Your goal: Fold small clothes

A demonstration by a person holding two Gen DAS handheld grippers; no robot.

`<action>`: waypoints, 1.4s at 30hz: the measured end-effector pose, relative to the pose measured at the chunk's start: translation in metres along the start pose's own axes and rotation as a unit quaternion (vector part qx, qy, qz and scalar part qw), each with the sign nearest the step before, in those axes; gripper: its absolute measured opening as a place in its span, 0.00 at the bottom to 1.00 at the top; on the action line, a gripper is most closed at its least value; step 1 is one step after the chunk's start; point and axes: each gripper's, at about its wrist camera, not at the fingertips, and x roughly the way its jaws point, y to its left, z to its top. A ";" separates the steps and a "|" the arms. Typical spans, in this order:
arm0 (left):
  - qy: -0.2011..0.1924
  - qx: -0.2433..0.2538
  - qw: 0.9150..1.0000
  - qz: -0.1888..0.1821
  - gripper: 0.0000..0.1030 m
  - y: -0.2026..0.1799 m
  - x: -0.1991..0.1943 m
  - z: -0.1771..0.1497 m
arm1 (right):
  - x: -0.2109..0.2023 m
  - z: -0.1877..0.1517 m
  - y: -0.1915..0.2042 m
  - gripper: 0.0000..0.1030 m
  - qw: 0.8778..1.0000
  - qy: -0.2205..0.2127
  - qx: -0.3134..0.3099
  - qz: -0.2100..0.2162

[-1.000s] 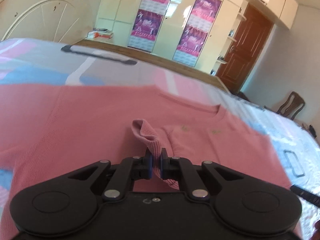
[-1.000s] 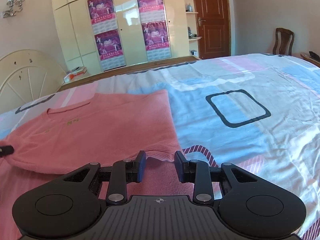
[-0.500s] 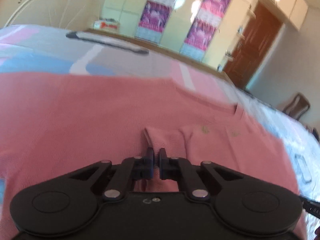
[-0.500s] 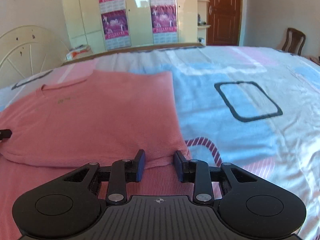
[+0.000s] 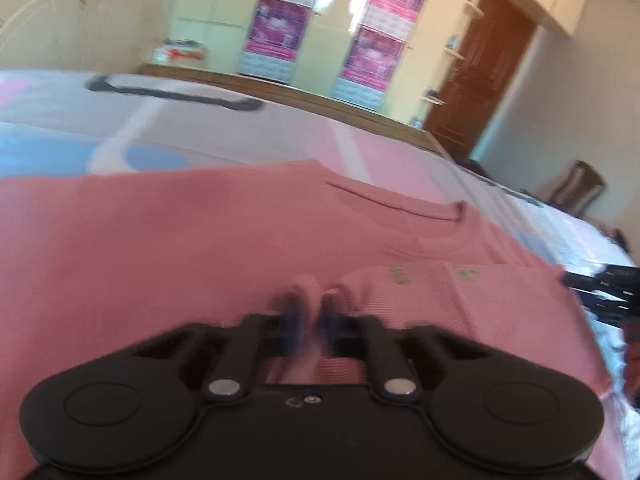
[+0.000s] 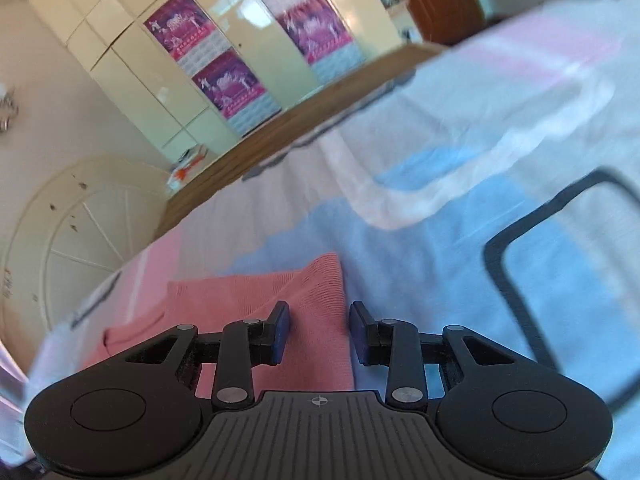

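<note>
We see a bedsheet (image 6: 460,240) patterned in pale blue, pink and white with black outlined rectangles, a cream wardrobe (image 5: 320,28) bearing purple posters (image 5: 280,24), a dark brown wooden door (image 5: 480,72) and — far right — a wooden chair (image 5: 580,188).

You have no text here that can be read. The purple posters (image 5: 278,26) on the wardrobe doors far ahead of your left tool carry print too blurred to make out, and the small pale marks (image 5: 396,274) on the pink sweater (image 5: 180,240) just ahead and right of its tips are illegible too.
</note>
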 end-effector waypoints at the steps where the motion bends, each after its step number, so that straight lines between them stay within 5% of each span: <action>1: -0.021 -0.004 1.000 0.001 0.04 0.000 -0.005 -0.002 | 0.001 0.002 -0.001 0.20 1.000 0.000 0.001 0.011; 2: -0.055 -0.017 0.998 -0.008 0.04 0.002 -0.013 -0.004 | 0.000 0.003 0.000 0.05 1.000 0.001 -0.005 0.017; 3: -0.095 -0.028 0.995 -0.010 0.04 0.004 -0.024 -0.007 | -0.006 0.004 0.007 0.06 0.999 -0.011 -0.034 0.005; 5: -0.091 -0.014 0.995 0.023 0.04 0.003 -0.024 -0.010 | -0.021 -0.003 0.029 0.06 0.990 -0.055 -0.131 -0.006; 7: -0.056 -0.003 0.998 0.040 0.05 0.005 -0.009 -0.017 | -0.005 -0.012 0.036 0.06 0.979 -0.030 -0.195 -0.060; 9: -0.053 0.002 0.998 0.044 0.06 0.004 -0.006 -0.017 | 0.004 -0.016 0.031 0.06 0.977 -0.021 -0.201 -0.066; 11: -0.044 0.010 0.998 0.054 0.17 0.003 -0.007 -0.013 | 0.001 -0.012 0.030 0.12 0.979 -0.017 -0.191 -0.066; 13: -0.053 -0.003 0.995 0.090 0.49 0.006 -0.017 -0.010 | -0.009 -0.011 0.031 0.35 0.977 -0.041 -0.189 -0.093; 15: -0.114 0.004 0.981 0.154 0.65 -0.002 -0.039 -0.006 | -0.026 -0.016 0.038 0.35 0.970 -0.070 -0.206 -0.106; 17: -0.118 0.022 0.986 0.111 0.61 -0.017 -0.041 -0.001 | -0.029 -0.024 0.053 0.35 0.968 -0.055 -0.235 -0.073; 20: -0.069 0.085 0.992 0.057 0.61 -0.066 -0.011 0.006 | -0.007 -0.050 0.094 0.35 0.954 -0.007 -0.299 -0.020; 24: -0.032 0.126 0.989 0.067 0.64 -0.090 0.024 0.002 | 0.018 -0.079 0.126 0.35 0.938 0.046 -0.343 0.038; 26: -0.035 0.095 0.991 0.087 0.62 -0.069 0.023 0.004 | 0.020 -0.076 0.119 0.35 0.937 0.038 -0.346 0.017; 28: -0.020 0.043 0.992 0.120 0.61 -0.032 0.022 0.006 | 0.014 -0.054 0.090 0.35 0.949 0.001 -0.311 -0.056; 29: -0.016 0.034 0.992 0.123 0.63 -0.019 0.021 0.005 | 0.011 -0.044 0.073 0.32 0.951 -0.016 -0.290 -0.108; 31: -0.020 0.054 0.992 0.108 0.64 -0.011 0.018 0.003 | 0.005 -0.028 0.046 0.34 0.961 -0.025 -0.242 -0.134; 34: -0.024 0.064 0.991 0.112 0.60 -0.025 0.012 0.008 | -0.004 -0.030 0.047 0.34 0.958 -0.016 -0.253 -0.135; 37: -0.043 0.075 0.993 0.075 0.68 -0.047 0.000 0.005 | -0.026 -0.052 0.074 0.33 0.952 -0.040 -0.285 -0.103; 42: -0.035 0.133 0.990 0.029 0.64 -0.097 -0.010 -0.024 | -0.042 -0.104 0.107 0.33 0.947 -0.014 -0.316 -0.061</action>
